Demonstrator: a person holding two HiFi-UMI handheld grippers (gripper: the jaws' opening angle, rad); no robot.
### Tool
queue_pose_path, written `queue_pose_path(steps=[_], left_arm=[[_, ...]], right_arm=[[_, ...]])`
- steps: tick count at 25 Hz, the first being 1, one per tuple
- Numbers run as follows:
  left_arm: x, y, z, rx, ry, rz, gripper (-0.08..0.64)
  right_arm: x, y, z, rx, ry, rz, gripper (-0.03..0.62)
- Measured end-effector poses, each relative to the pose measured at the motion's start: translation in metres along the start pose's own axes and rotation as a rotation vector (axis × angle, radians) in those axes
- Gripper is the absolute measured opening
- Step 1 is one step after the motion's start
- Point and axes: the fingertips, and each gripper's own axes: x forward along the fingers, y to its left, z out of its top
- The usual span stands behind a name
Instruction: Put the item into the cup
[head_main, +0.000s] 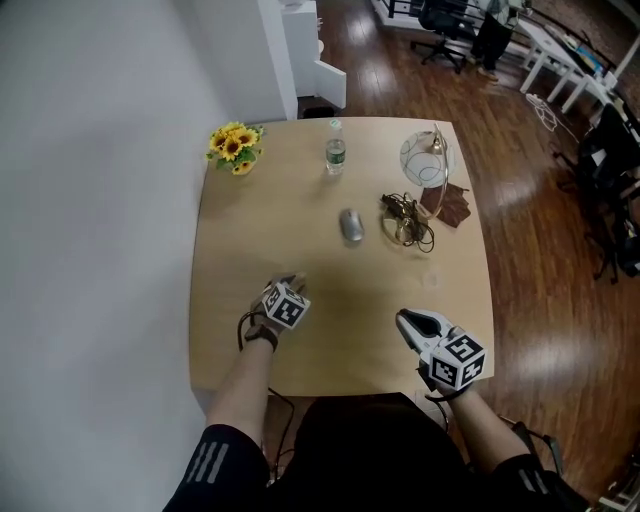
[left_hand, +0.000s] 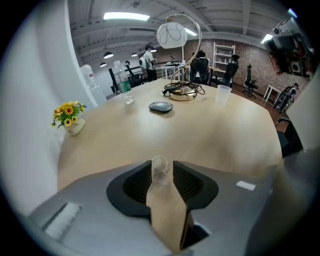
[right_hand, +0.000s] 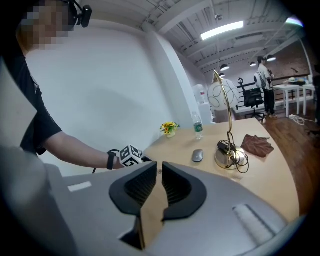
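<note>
Left gripper view: left claw (left_hand: 163, 169) is narrowed around a small clear item (left_hand: 159, 170) low over the bench (left_hand: 215, 137). The item touches the left pad, with a thin gap at the right pad. The clear cup (left_hand: 223, 93) stands well apart, far side, near the lamp (left_hand: 181, 60). Right claw (right_hand: 160, 168) is nearly together and empty, over the bench's near edge.

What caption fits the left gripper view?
Left gripper with a small clear item between its jaws; cup farther along the table.
</note>
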Motion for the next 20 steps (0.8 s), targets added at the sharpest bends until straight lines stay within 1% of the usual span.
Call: queue_pose_path(steps=[2,7,9,11,13,15,18,20], left_arm=[[0.01,0.001,-0.003,0.01,0.036,0.001,0.116],[0.017,0.014,-0.004,0.025,0.076,0.056,-0.003],[0.016,0.014,-0.003,0.03,0.079,0.061,-0.005],[0.012,0.014,0.002,0.027,0.065,0.067,-0.005],[0.004,0.012,0.018,0.024,0.025,0.071,-0.005],[-0.006,0.009,0.045,0.031,-0.038,0.074,-0.005],[-0.021,-0.004,0.099,0.052,-0.147,0.071,-0.005],[-0.03,-0.021,0.14,0.076,-0.218,0.052,-0.005]], right_arm=[[-0.002,-0.002,-0.003,0.012,0.005,0.001,0.043],[-0.013,-0.013,-0.011,0.034,0.013,-0.001,0.043],[-0.019,-0.02,-0.013,0.047,0.01,-0.01,0.043],[-0.026,-0.027,-0.012,0.061,0.001,-0.018,0.043],[-0.032,-0.034,-0.01,0.069,-0.013,-0.025,0.043],[-0.037,-0.042,-0.006,0.074,-0.028,-0.033,0.043],[-0.046,-0.055,0.0,0.087,-0.054,-0.046,0.043],[-0.053,-0.063,0.004,0.093,-0.072,-0.057,0.043]])
